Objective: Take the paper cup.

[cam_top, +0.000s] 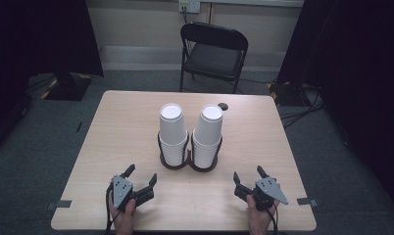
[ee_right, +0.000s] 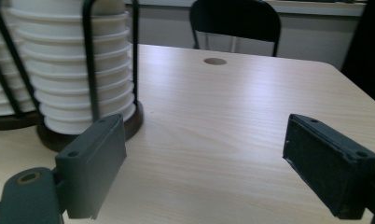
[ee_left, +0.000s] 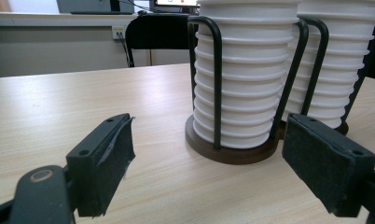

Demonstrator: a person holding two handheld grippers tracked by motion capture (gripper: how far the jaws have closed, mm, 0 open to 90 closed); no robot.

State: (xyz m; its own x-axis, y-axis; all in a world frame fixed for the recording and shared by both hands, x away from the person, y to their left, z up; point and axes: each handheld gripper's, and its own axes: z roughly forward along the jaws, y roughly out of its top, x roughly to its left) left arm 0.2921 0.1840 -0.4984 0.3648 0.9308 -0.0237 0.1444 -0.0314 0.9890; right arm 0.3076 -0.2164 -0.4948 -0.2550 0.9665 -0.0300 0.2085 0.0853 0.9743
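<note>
While both hands rest at the counter's near edge, I see my left tongs and right tongs spread wide, gripping nothing. Two white cup stacks stand mid-counter in a dark wire holder, well ahead of both tongs.

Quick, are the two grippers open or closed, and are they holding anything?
Left gripper: open, holding nothing, low over the table.
Right gripper: open, holding nothing, low over the table too.
</note>
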